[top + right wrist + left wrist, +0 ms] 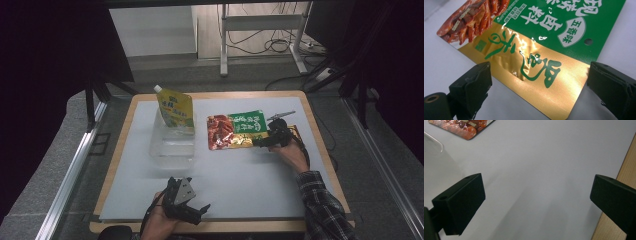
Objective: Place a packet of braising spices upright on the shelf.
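Resting near the table's front edge, the left gripper (pixel 192 207) has its jaws spread wide over bare white mat (pixel 235 175), with nothing between them. Ahead of it and slightly to its left stands a clear plastic container (pixel 171 145), and a yellow spouted pouch (pixel 175 109) leans upright at that container's far end. Nothing stands in the open stretch of mat between this gripper and the snack packet (pixel 239 130), which lies flat well ahead and to its right. At the packet's right end sits the right gripper (pixel 267 141), jaws apart; in the right gripper view they straddle the packet's (pixel 541 50) gold corner without pinching it, the green printed part lying just beyond the fingertips.
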`<state>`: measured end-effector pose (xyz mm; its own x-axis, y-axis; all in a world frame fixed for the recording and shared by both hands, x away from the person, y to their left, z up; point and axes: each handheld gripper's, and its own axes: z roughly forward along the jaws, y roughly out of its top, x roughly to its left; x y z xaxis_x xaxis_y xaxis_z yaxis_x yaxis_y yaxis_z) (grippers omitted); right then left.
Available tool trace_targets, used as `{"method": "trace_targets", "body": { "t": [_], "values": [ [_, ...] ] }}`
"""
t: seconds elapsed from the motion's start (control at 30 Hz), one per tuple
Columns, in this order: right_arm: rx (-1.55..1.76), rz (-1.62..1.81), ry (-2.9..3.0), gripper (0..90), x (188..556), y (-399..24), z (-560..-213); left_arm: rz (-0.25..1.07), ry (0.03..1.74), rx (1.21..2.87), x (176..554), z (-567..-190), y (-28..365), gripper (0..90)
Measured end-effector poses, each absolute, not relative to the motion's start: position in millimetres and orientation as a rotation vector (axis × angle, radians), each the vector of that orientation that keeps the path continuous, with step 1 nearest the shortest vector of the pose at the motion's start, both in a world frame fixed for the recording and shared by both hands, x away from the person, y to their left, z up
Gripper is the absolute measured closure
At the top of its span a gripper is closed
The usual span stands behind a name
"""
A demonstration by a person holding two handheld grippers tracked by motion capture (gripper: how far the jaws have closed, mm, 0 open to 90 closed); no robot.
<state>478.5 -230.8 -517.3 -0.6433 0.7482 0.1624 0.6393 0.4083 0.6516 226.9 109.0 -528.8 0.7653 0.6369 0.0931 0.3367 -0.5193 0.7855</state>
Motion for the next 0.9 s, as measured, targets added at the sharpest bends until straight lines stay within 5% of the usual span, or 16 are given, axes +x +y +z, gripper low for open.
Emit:
{"method": "trace_targets", "body": {
  "t": [0.63, 0.9],
  "values": [
    [1.5, 1.312, 2.424, 7.1, 483, -246, -514, 0.478, 0.72, 2.159, 227, -529, 108, 0.0],
    [1.525, 1.415, 2.381, 14.2, 480, -249, -507, 0.477, 0.719, 2.162, 227, -529, 108, 0.0]
  ]
}}
